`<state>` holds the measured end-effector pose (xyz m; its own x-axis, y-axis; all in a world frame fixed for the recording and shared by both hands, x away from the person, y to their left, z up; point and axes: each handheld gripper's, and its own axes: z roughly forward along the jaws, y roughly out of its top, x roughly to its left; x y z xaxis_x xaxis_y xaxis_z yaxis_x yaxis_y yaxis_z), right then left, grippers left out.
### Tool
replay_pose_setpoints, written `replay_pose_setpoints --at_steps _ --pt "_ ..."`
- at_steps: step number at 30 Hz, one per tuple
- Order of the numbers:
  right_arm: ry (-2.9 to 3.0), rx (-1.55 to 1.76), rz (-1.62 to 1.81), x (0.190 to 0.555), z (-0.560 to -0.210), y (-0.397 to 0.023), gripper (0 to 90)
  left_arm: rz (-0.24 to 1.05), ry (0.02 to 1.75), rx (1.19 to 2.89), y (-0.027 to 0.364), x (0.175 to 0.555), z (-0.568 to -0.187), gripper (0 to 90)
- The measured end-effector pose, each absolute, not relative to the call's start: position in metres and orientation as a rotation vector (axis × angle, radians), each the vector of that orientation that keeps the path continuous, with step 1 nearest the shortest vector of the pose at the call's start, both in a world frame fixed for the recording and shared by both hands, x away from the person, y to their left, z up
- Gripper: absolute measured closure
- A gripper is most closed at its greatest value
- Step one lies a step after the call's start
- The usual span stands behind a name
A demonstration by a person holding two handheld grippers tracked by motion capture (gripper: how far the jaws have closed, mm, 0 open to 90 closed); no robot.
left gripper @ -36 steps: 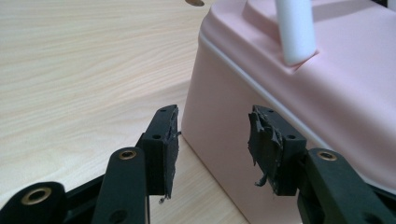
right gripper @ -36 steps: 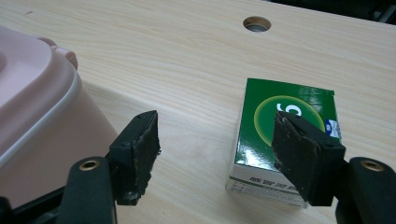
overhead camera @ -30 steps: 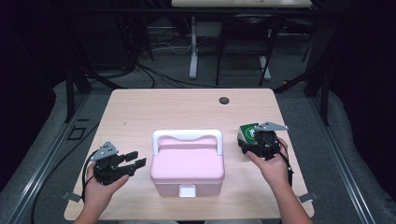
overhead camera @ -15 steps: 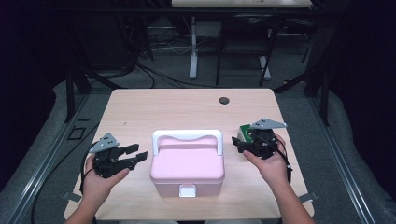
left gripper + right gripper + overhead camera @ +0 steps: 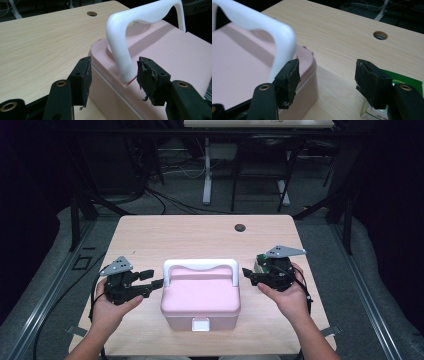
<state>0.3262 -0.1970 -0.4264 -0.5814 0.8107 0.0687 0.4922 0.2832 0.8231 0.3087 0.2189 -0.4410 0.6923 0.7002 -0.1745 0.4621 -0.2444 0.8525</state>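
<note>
A pink lidded box (image 5: 200, 301) with a white handle (image 5: 200, 266) standing upright sits at the table's front middle. My left gripper (image 5: 151, 282) is at the box's left side, open, and its jaws have just been opening. In the left gripper view, the handle's near leg (image 5: 122, 57) shows in the gap between the jaws of my left gripper (image 5: 113, 75), untouched. My right gripper (image 5: 248, 274) hovers at the box's right side, open, and its jaws have just been closing on nothing. In the right gripper view, only bare table lies between the pads of my right gripper (image 5: 327, 75), beside the box's corner (image 5: 304, 62).
A small green carton (image 5: 260, 263) lies on the table under my right gripper and shows as the green carton (image 5: 404, 78) by the right jaw. A round cable hole (image 5: 240, 227) is at the table's (image 5: 150, 235) far middle. Chairs and cables lie beyond.
Both hands have risen off the table and drawn closer to the box's sides. The left jaws stand wider apart than before, and the right gripper covers more of the green carton.
</note>
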Motion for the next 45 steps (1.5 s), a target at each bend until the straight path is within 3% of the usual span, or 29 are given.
replay_pose_setpoints --at_steps 26,45 --pt "2.327 1.081 1.283 0.314 -0.420 -0.181 38.2 0.254 0.882 1.909 0.199 0.316 -0.438 45.7" --pt "2.365 1.031 1.347 0.313 -0.425 -0.169 42.3 0.259 0.873 1.898 0.199 0.315 -0.436 52.0"
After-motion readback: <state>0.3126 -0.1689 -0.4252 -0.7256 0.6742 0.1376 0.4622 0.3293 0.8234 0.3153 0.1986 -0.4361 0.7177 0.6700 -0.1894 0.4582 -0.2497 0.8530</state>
